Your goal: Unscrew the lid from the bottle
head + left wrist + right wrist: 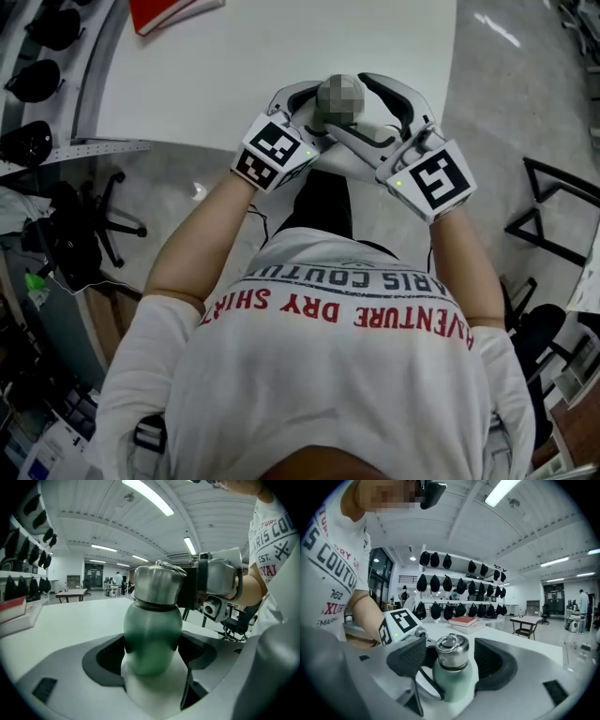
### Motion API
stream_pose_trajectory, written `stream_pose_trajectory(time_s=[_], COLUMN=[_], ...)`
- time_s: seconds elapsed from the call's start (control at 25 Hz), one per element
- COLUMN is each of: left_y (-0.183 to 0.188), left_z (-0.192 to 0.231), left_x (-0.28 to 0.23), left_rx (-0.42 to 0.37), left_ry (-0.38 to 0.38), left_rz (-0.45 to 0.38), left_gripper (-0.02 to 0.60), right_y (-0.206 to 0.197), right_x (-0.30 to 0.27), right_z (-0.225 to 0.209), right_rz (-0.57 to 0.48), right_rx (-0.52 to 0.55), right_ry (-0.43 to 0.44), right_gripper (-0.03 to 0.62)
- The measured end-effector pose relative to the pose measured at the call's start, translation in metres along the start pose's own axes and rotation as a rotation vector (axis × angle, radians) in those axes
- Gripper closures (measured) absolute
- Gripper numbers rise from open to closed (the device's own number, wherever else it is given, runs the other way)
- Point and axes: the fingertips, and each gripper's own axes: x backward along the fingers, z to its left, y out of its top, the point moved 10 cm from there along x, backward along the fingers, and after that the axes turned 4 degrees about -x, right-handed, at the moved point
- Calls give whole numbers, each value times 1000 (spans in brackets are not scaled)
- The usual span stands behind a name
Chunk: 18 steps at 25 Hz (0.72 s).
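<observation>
Your left gripper (pixel 152 644) is clamped on the green body of the bottle (pixel 151 634), a pad pressing in from each side. Your right gripper (pixel 451 656) stands wide around the steel lid (pixel 451 649): the lid sits between the pads with a sliver of space on either side, so nothing is held there. The lid is on the bottle.

Your left forearm (pixel 202 234) and right forearm (pixel 459 258) angle inward from your sides, so the two grippers meet in front of your chest, over the near edge of the white table (pixel 281 56).

A red book (pixel 169 11) lies at the table's far left. Dark caps (pixel 459 585) hang in rows on a wall rack, and light strips (pixel 147 496) run along the ceiling.
</observation>
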Motion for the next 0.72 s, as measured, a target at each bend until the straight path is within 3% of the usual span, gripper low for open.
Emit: stream_pose_trajectory(time_s=[0.12,0.32,0.44,0.72], left_y=[-1,-1,-1,-1], left_z=[-5,-12,-16,-19], left_x=[-1,-3,-4,-2], left_rx=[31,67,72,86], left_ry=[66,153,179,205], left_rz=[-4,-19,-23,-22], left_gripper=[211,211,212,212], right_y=[-3,-8,-11,-13], right_x=[-2,-4,-5,-9], right_z=[2,1,2,8], right_rz=[-1,7,0,-11], right_rx=[-14,-13,-23,-28], right_ry=[-68,-112,-136,-152], right_gripper=[281,295,339,357])
